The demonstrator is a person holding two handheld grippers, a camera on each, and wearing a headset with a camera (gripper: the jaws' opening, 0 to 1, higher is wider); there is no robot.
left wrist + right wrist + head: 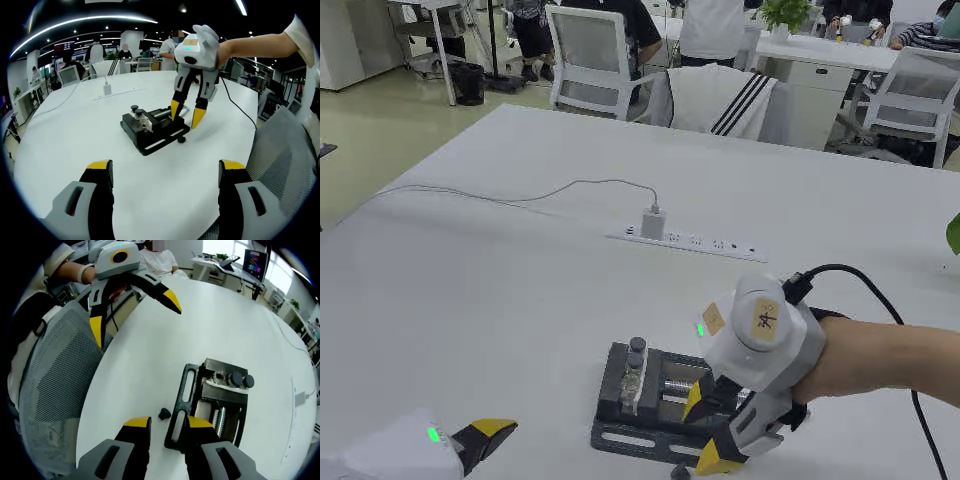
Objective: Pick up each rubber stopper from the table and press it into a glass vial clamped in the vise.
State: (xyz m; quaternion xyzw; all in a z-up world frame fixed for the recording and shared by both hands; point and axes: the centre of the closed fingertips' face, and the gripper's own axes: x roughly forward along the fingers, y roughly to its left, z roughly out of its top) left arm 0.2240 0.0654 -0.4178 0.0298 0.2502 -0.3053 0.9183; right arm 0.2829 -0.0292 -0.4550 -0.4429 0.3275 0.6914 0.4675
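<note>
Right tongs [703,432] by vise [618,432], white table [520,280] — office chairs [585,50] beyond

Table [520,300] lies open left of the vise [630,437]; 1 power strip [710,243] well behind.

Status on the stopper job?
Left claw open, empty. Right claw open, low beside vise, at loose stopper. Nothing blocking.

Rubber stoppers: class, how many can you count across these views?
3. Two stoppers cap vials clamped in the vise, side by side; one loose stopper lies on the table beside the vise base. The right gripper may hide more.
</note>
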